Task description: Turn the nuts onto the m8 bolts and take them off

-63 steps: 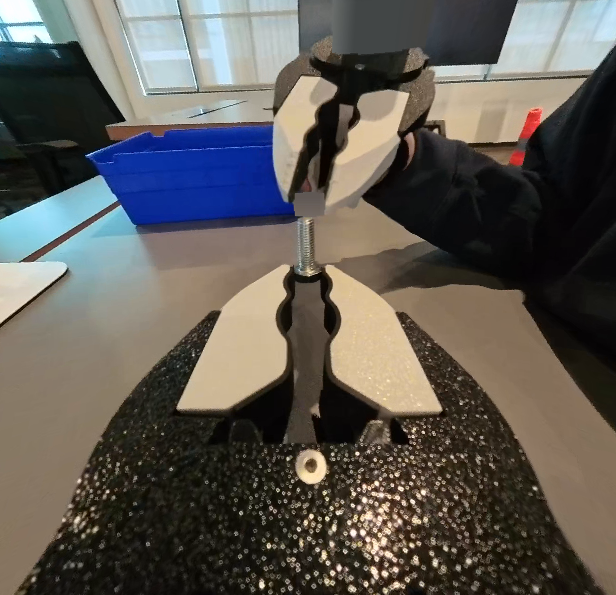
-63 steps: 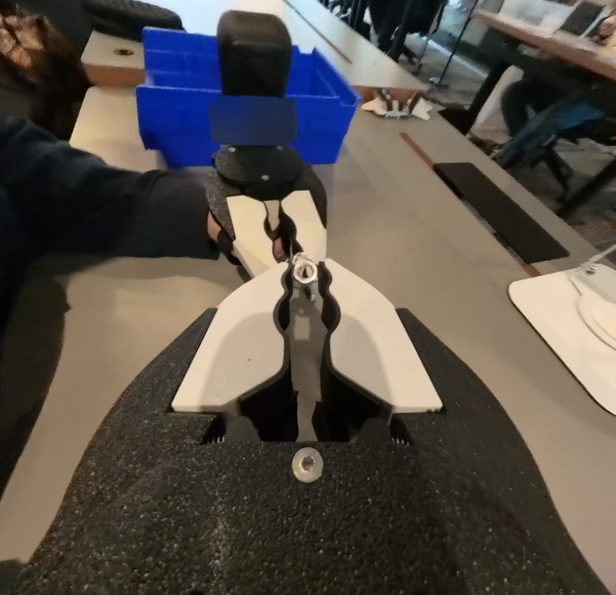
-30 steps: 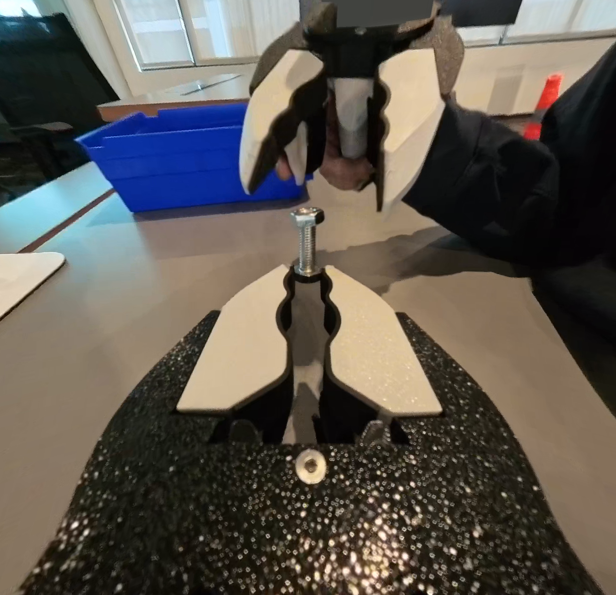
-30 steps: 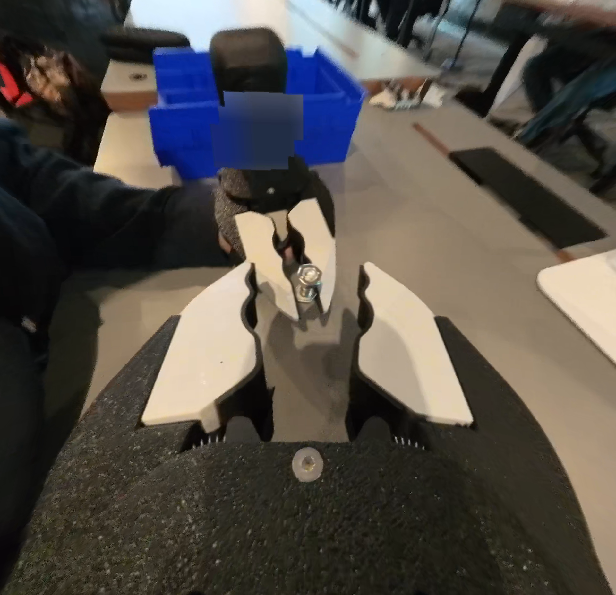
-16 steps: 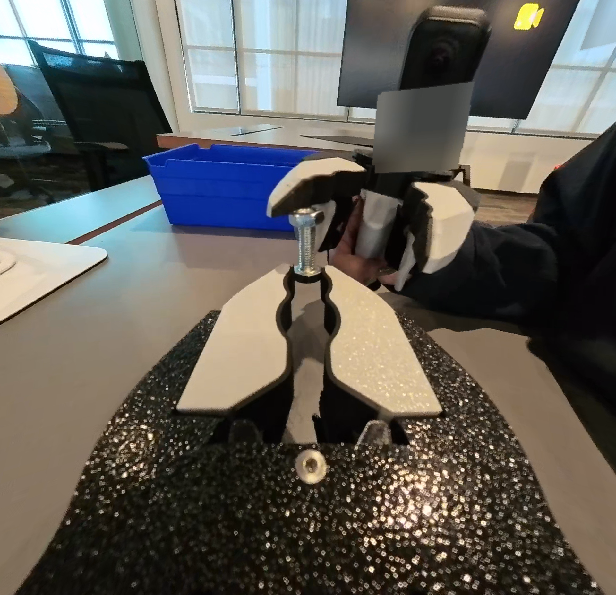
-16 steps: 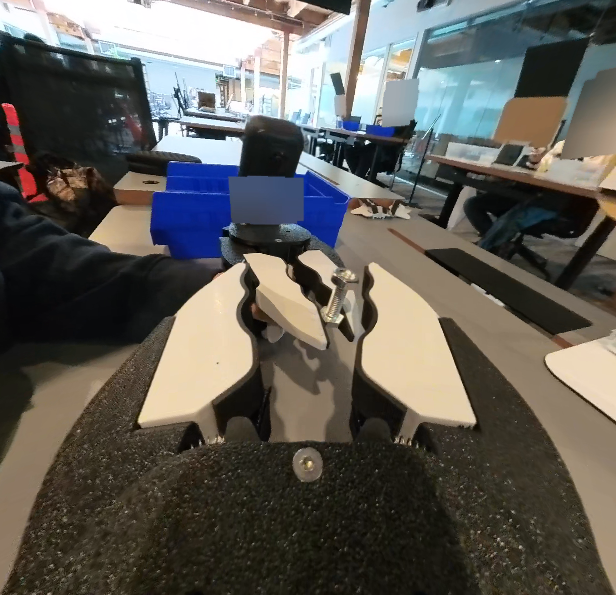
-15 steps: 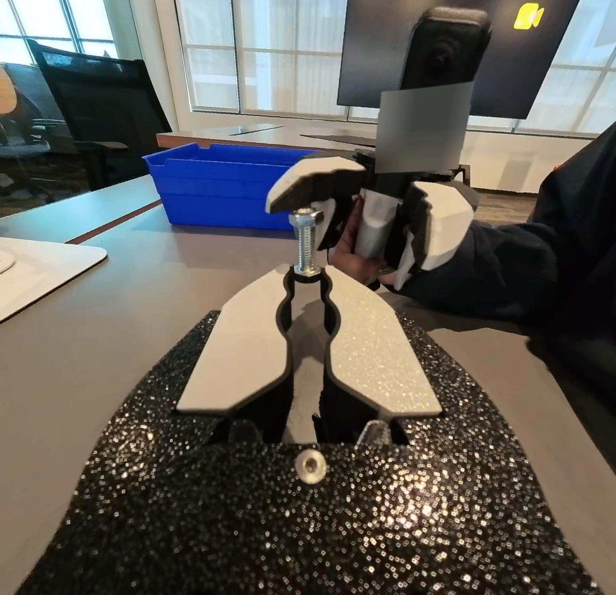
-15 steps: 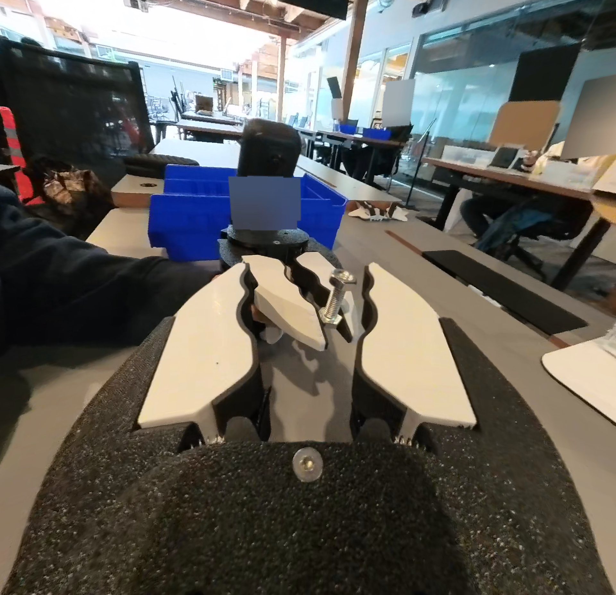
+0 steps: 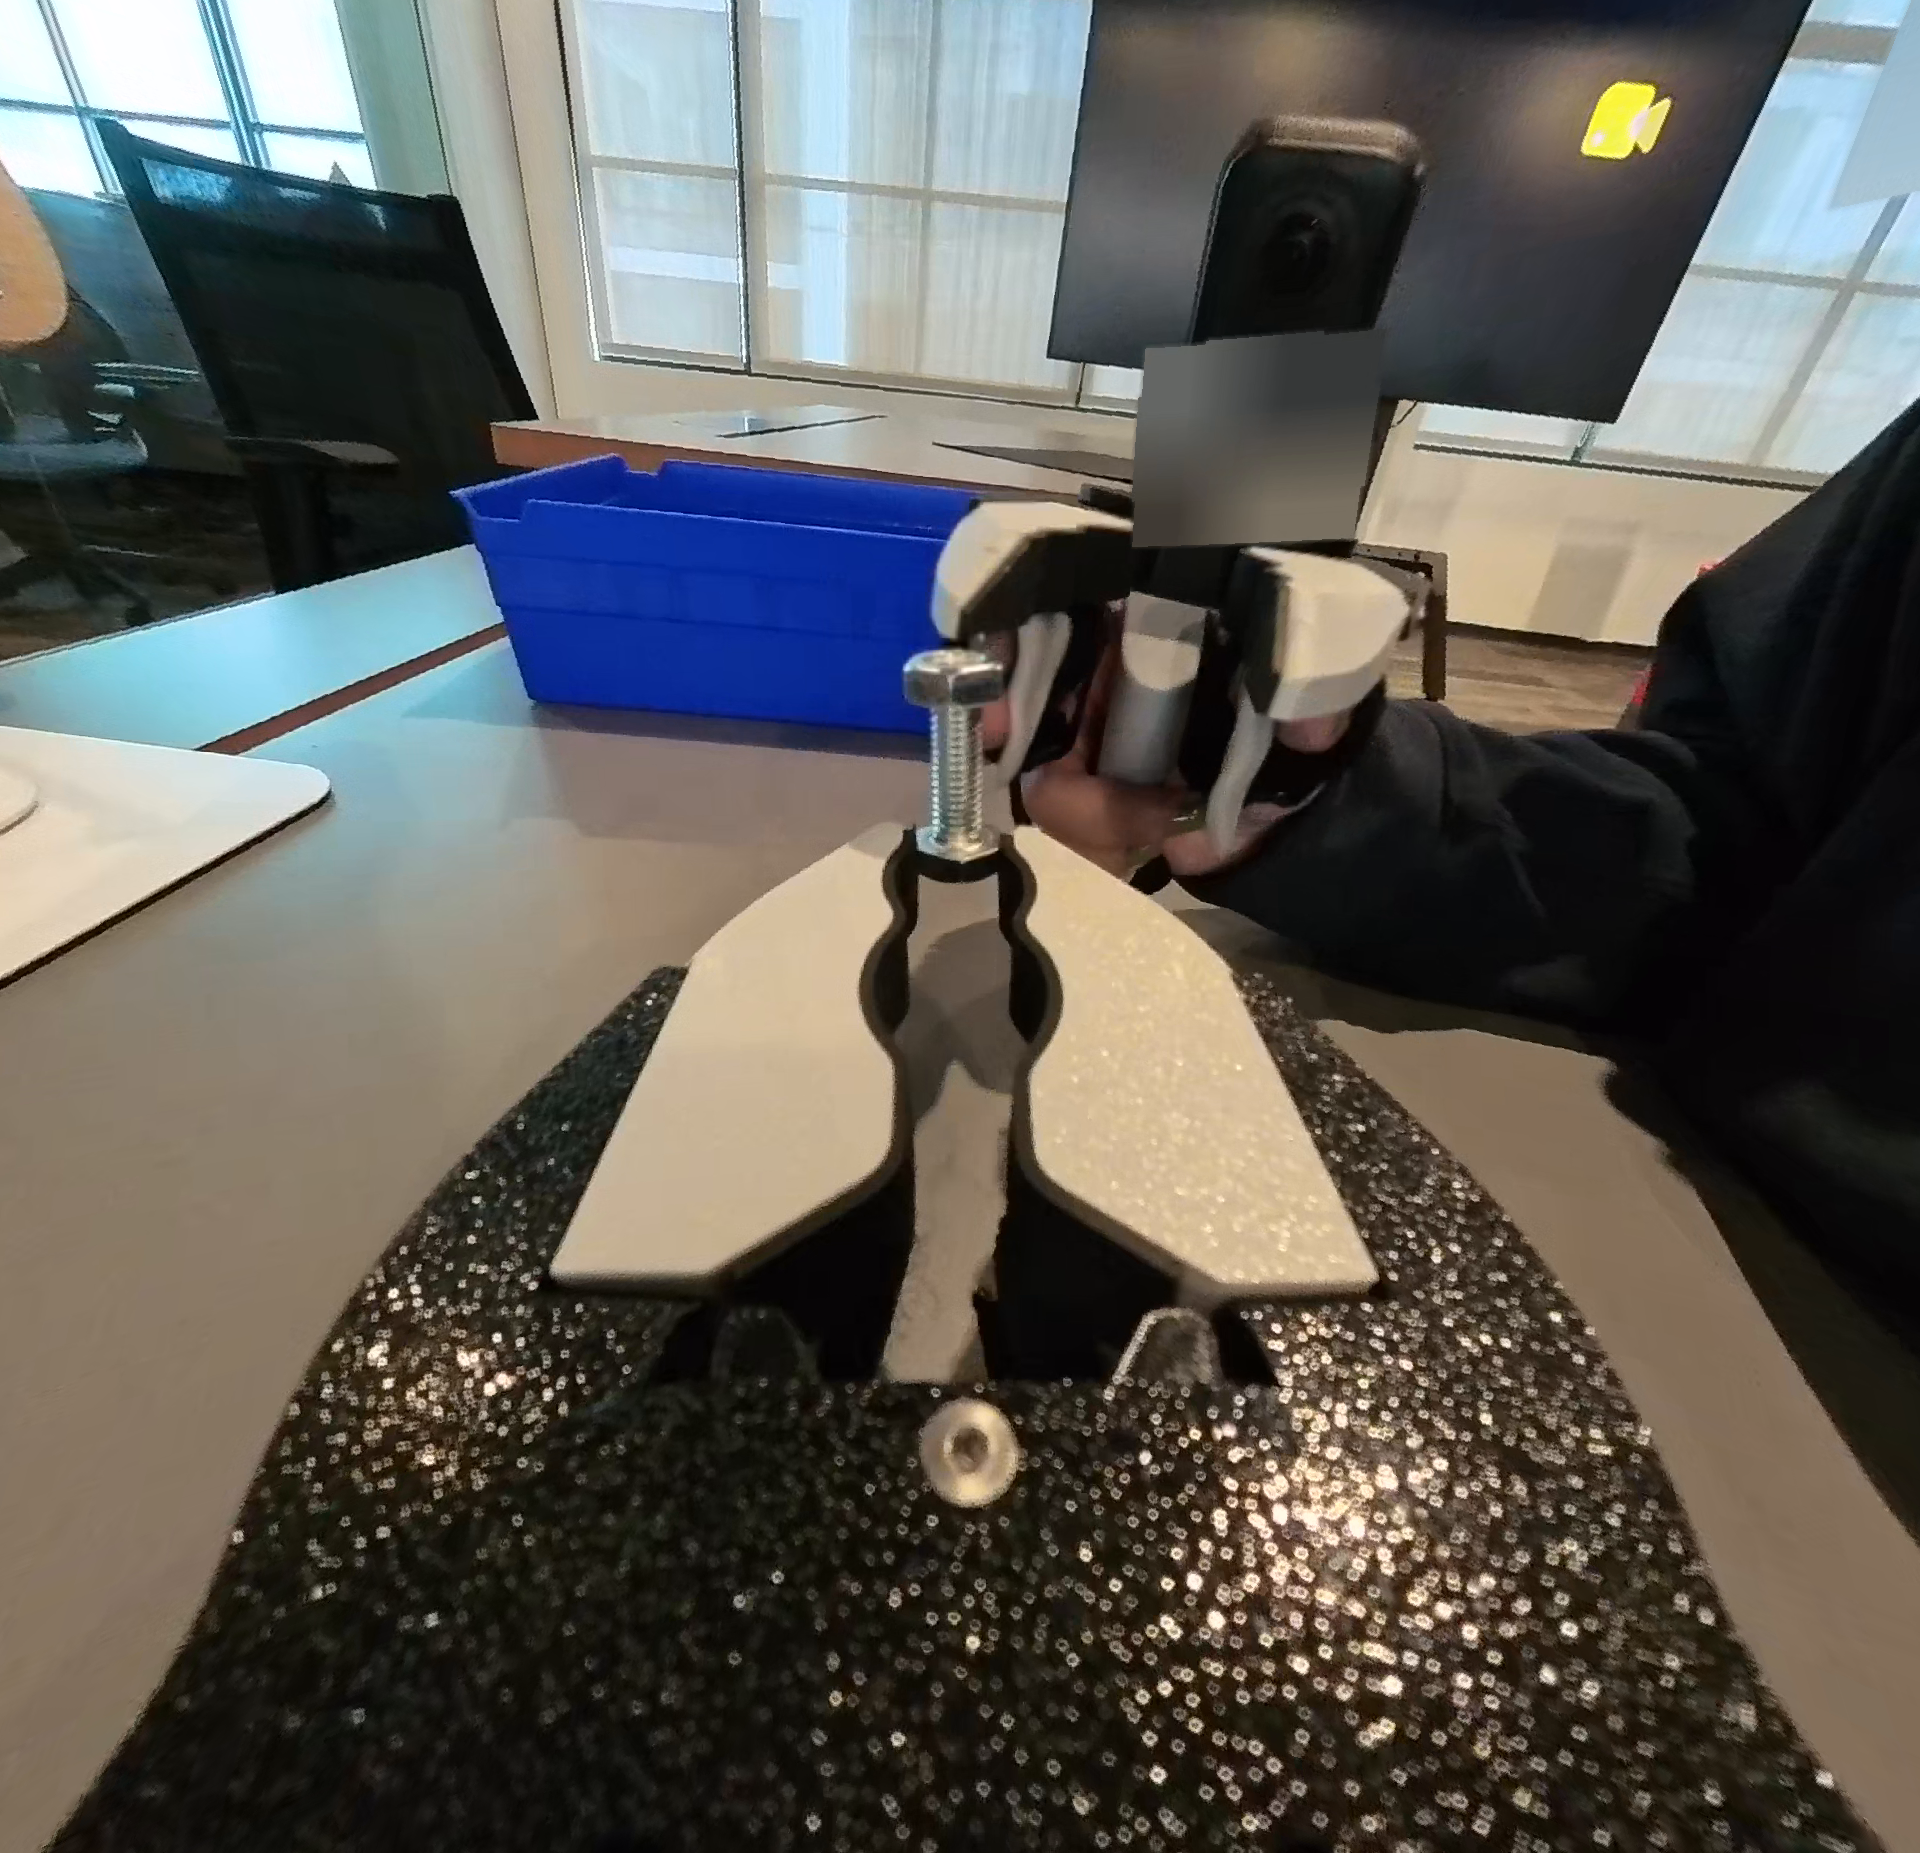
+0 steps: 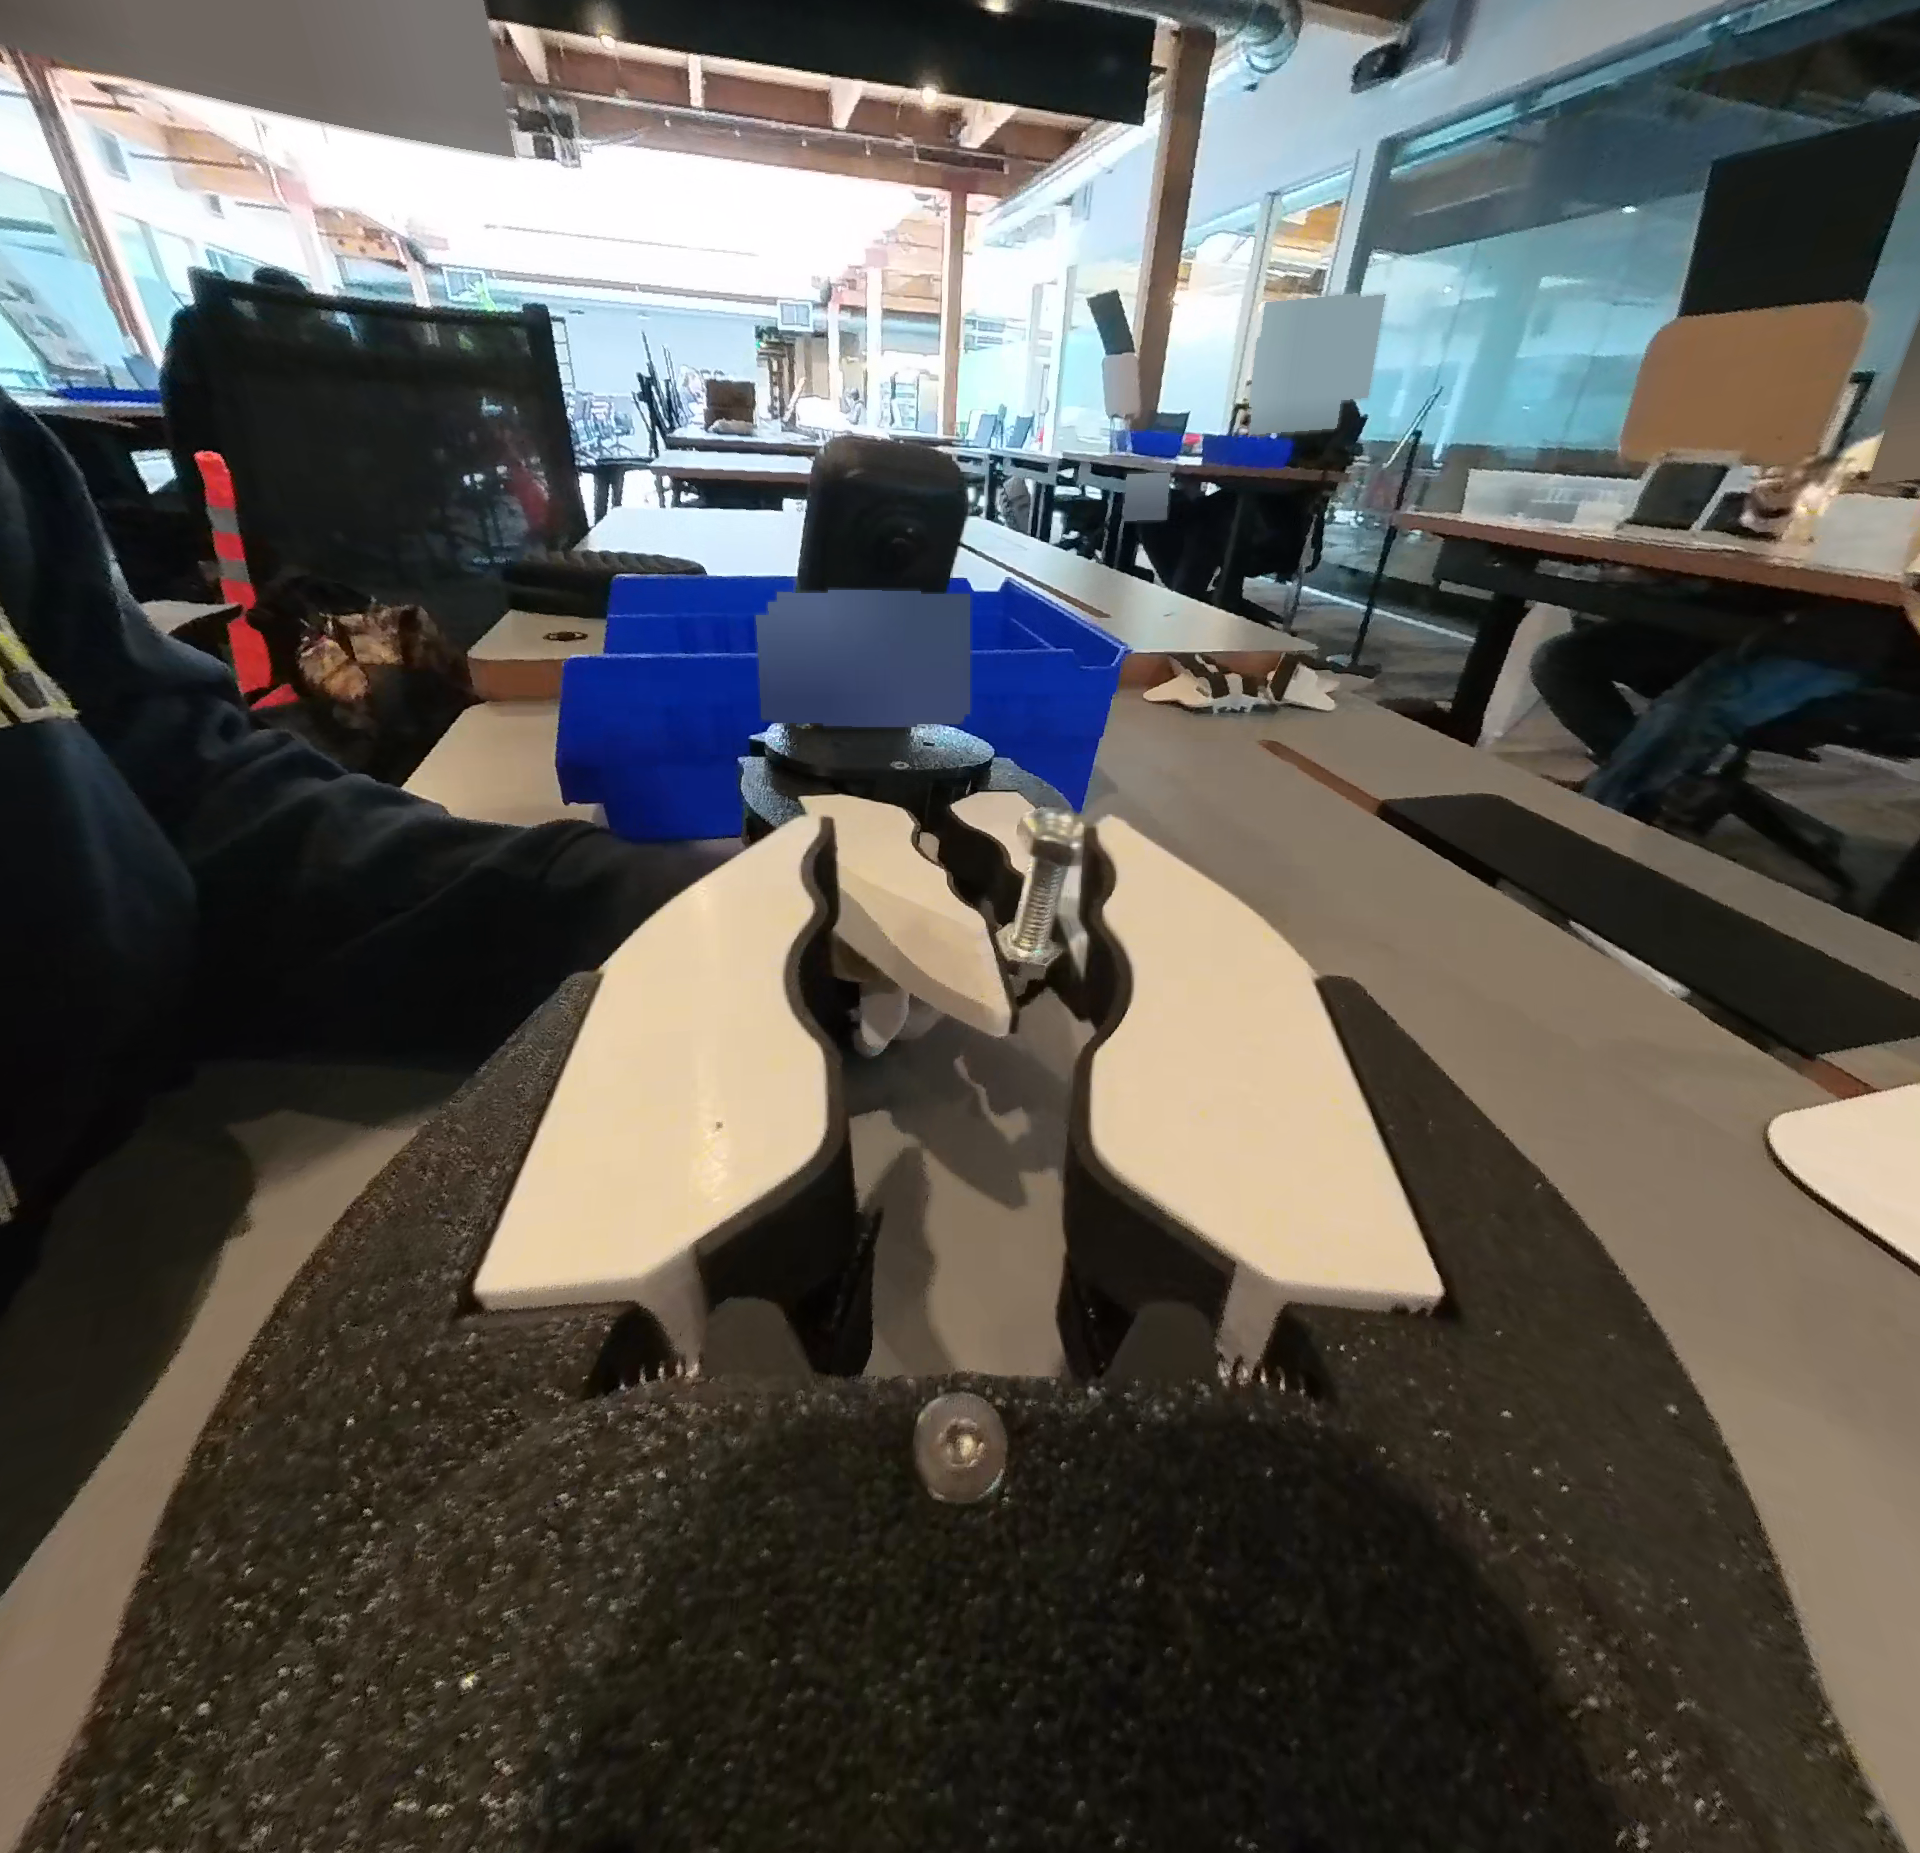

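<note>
Nut is clamped at the fingertips of the left gripper, bolt standing upright from it above the grey table. Right gripper is held wide open, bolt head between its tips, ungrasped.

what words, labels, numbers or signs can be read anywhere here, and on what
No words or numbers can be read in either view.
Yellow icon on the dark screen: a symbol only, no letters.
Yellow print on the dark sleeve: cut off at the edge, unreadable.
Bolt head: any marking is too small to read.
</note>
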The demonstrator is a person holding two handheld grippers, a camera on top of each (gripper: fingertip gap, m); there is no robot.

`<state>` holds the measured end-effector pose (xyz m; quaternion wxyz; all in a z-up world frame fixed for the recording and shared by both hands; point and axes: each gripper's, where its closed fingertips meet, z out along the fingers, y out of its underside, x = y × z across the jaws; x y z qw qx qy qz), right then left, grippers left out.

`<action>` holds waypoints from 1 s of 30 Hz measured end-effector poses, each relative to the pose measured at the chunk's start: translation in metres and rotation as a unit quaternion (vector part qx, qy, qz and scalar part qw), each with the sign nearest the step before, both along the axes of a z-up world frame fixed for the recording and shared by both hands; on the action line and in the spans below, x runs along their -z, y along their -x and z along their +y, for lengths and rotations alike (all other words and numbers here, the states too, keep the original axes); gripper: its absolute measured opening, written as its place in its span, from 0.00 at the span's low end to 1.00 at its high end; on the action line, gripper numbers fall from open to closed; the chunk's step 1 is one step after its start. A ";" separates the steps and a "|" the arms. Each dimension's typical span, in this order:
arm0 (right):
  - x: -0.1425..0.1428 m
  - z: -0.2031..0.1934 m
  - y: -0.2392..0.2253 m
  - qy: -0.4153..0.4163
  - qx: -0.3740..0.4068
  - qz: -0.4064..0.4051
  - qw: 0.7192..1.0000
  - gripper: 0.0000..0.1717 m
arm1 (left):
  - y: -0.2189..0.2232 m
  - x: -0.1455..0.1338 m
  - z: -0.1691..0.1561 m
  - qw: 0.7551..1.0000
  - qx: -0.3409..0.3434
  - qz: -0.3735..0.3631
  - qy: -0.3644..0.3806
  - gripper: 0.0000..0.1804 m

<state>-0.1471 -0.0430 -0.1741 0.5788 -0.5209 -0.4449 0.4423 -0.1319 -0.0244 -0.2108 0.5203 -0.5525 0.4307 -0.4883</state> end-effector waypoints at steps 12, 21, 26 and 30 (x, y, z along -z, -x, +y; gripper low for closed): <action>0.007 0.001 -0.004 -0.010 0.000 -0.031 0.999 0.23 | -0.004 0.004 -0.004 1.000 0.010 0.018 -0.012 0.08; 0.019 -0.017 0.022 0.019 -0.066 -0.034 0.997 0.36 | -0.017 0.015 -0.028 0.994 0.084 0.061 -0.025 0.08; 0.017 -0.016 0.010 0.016 -0.070 -0.035 0.997 0.32 | -0.011 0.006 -0.021 0.997 0.071 0.025 -0.010 0.08; 0.011 -0.007 -0.002 0.025 -0.054 -0.008 0.998 0.29 | -0.006 0.001 -0.017 0.998 0.068 -0.001 0.009 0.08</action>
